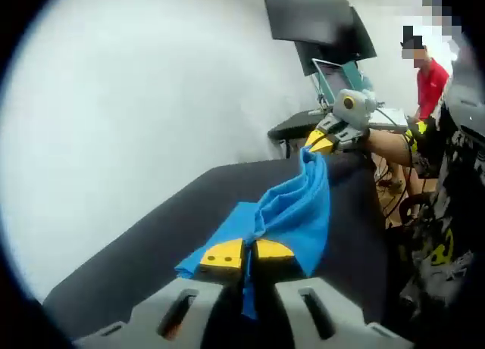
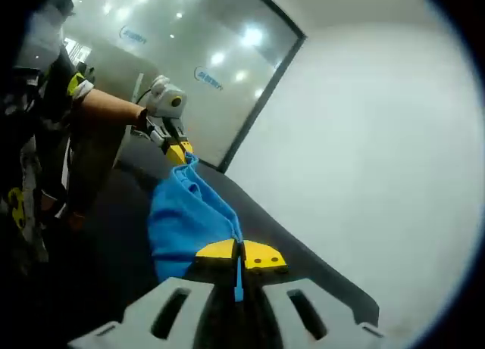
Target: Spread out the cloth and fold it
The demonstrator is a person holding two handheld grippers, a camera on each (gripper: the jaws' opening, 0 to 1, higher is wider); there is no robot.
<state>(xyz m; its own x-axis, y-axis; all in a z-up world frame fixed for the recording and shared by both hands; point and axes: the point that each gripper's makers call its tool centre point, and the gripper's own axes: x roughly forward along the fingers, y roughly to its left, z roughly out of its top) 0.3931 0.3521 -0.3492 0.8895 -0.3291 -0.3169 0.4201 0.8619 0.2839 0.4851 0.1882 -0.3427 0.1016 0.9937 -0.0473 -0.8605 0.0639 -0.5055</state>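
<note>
White wall fills the upper left of the left gripper view, above a dark table [image 1: 151, 235]; a blue cloth [image 1: 292, 213] hangs stretched between two grippers. At bottom centre the left gripper [image 1: 248, 252] pinches one edge; the right gripper [image 1: 322, 142] pinches the far corner. The right gripper view adds a glass partition [image 2: 189, 54] at upper left; there the right gripper [image 2: 241, 253] nips the cloth's edge

A dark counter [image 1: 151, 243] stands against a plain white wall [image 1: 136, 99]. Beyond it, a black monitor [image 1: 314, 16] hangs above a desk [image 1: 299, 123] bearing a laptop [image 1: 337, 76]. A glass partition [image 2: 189, 46] reflects ceiling lights [image 2: 250, 37].
</note>
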